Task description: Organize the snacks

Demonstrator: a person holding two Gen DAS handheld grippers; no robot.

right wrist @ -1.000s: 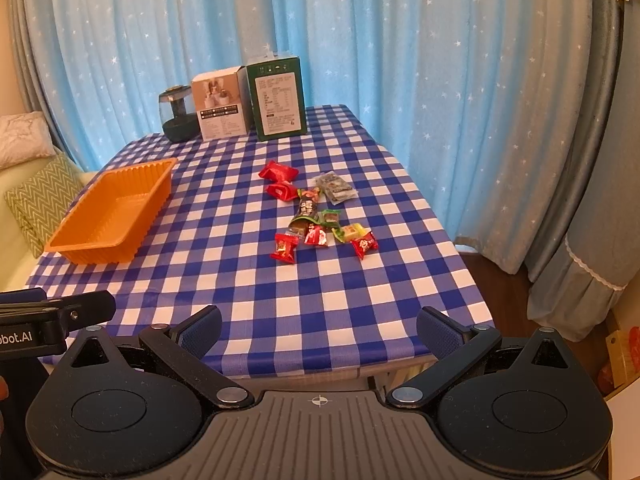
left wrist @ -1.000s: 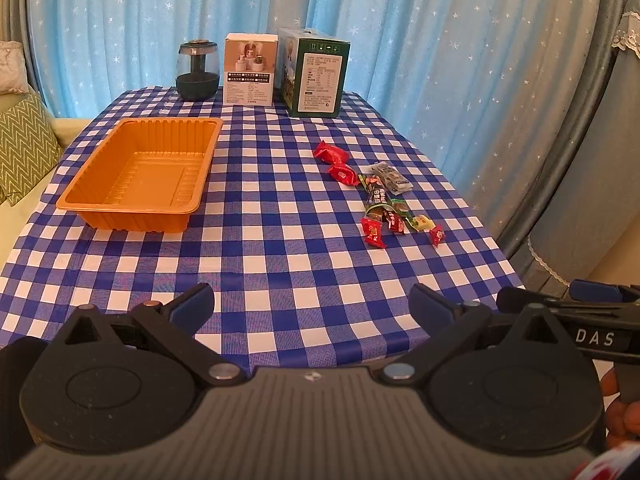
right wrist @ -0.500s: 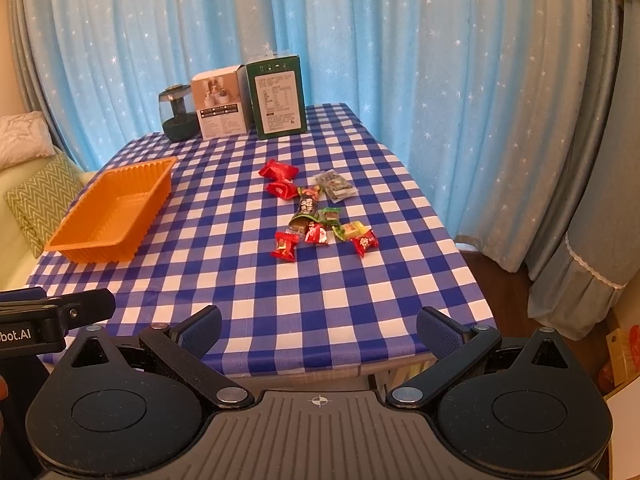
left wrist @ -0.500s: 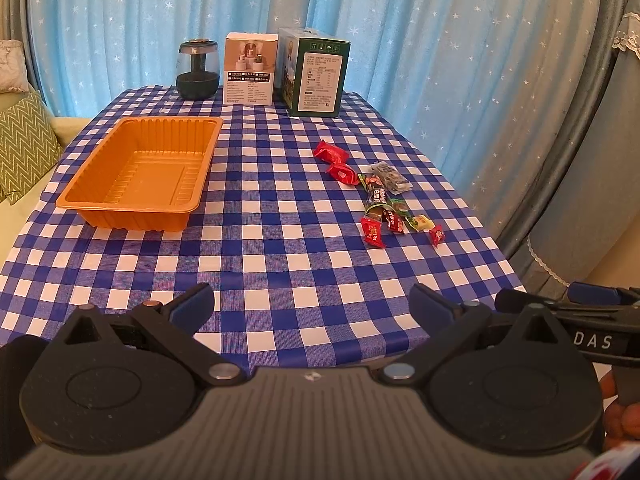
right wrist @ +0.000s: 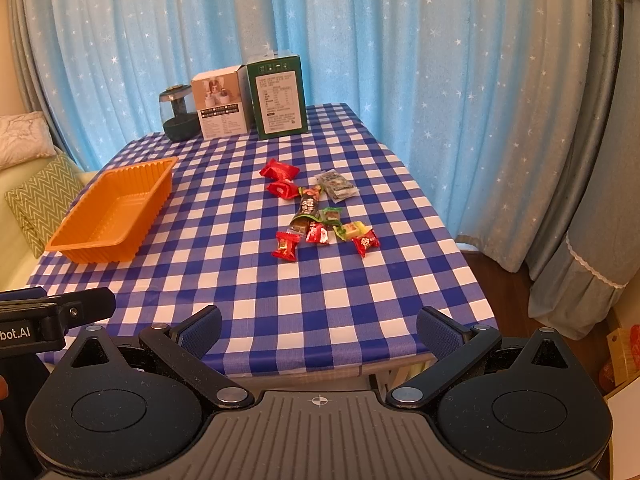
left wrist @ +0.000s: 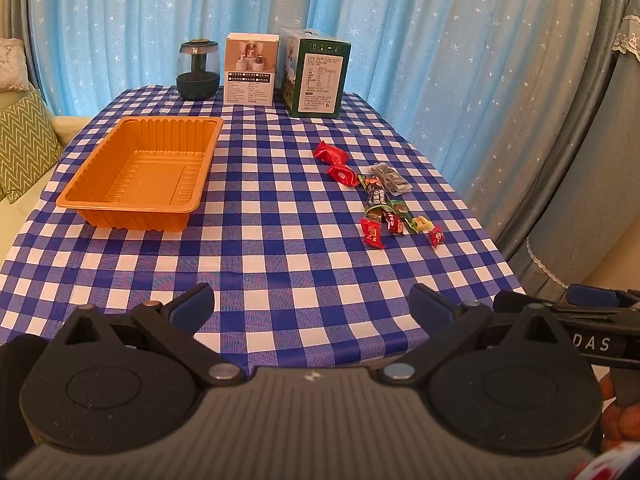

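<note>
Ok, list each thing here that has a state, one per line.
Left tool: open, empty.
Right tool: open, empty.
Orange tray: upright, empty.
Snacks: loose on the tablecloth, none in the tray.
Green box: upright, closed.
White box: upright.

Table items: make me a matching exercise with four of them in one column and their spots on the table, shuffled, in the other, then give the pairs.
Things:
1. orange tray
2. green box
3. dark jar
4. snack pile

Places:
A. far edge, left of the white box
B. loose on the cloth, right of the middle
C. left side, nothing in it
D. far edge, right of the white box

Pairs: 1-C, 2-D, 3-A, 4-B
</note>
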